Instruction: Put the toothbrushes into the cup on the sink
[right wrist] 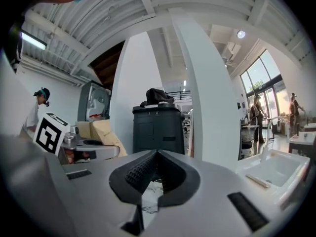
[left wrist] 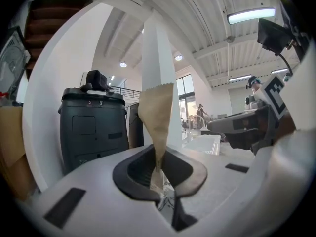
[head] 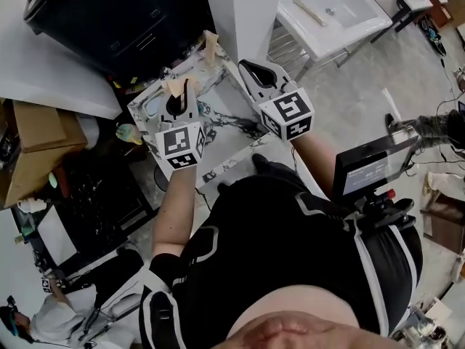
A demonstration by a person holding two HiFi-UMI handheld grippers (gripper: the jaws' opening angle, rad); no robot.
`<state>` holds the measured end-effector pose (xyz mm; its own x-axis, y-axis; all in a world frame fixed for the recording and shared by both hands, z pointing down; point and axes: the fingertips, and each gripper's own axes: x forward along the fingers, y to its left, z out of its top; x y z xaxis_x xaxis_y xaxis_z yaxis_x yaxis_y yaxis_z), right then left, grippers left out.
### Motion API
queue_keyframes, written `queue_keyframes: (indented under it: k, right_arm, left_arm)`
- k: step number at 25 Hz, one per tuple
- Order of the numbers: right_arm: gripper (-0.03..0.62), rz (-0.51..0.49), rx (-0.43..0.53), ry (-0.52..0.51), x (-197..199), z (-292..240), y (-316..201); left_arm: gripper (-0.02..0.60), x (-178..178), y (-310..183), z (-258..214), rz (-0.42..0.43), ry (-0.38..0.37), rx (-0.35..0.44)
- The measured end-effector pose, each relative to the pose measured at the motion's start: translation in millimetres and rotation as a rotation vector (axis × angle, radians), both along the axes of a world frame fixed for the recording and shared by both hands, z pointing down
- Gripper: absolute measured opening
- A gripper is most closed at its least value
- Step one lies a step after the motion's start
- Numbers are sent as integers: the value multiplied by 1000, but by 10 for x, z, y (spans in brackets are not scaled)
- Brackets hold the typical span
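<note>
Head view: white sink (head: 363, 22) sits top right, well apart from both grippers. A pale toothbrush (head: 309, 11) lies flat in its basin, left of the drain. Right gripper view shows the same sink low at the right w/ that toothbrush still lying inside.

Left gripper (head: 178, 97) is clamped on a tan paper packet (head: 176, 86). In the left gripper view the packet stands upright btwn the black pads, pinched near its lower end, serrated top edge up. Can't tell what's inside it. A 2nd tan packet (head: 211, 46) stands at the far edge of the marbled board (head: 225, 133), beyond and btwn the two grippers.

Right gripper (head: 247, 67) has its jaws drawn together w/ nothing btwn them; only the marbled board shows through the pad cut-out.

Both forearms reach fwd from the body, side by side, grippers held about level over the marbled board, marker cubes facing the head camera. Right gripper is a bit further out than the left. Black cabinet (head: 109, 13) stands beyond the left gripper.
</note>
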<state>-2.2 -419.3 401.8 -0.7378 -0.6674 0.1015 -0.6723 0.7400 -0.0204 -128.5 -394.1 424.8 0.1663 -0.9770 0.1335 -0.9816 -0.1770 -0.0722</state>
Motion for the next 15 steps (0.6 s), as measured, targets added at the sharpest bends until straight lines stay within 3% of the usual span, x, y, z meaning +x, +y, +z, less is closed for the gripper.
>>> queue_keyframes:
  k: [15]
  right_arm:
    - [25,-75,-51,48,41,336,-342]
  left_arm:
    - [34,-92,-959,862,-78,-17,-110]
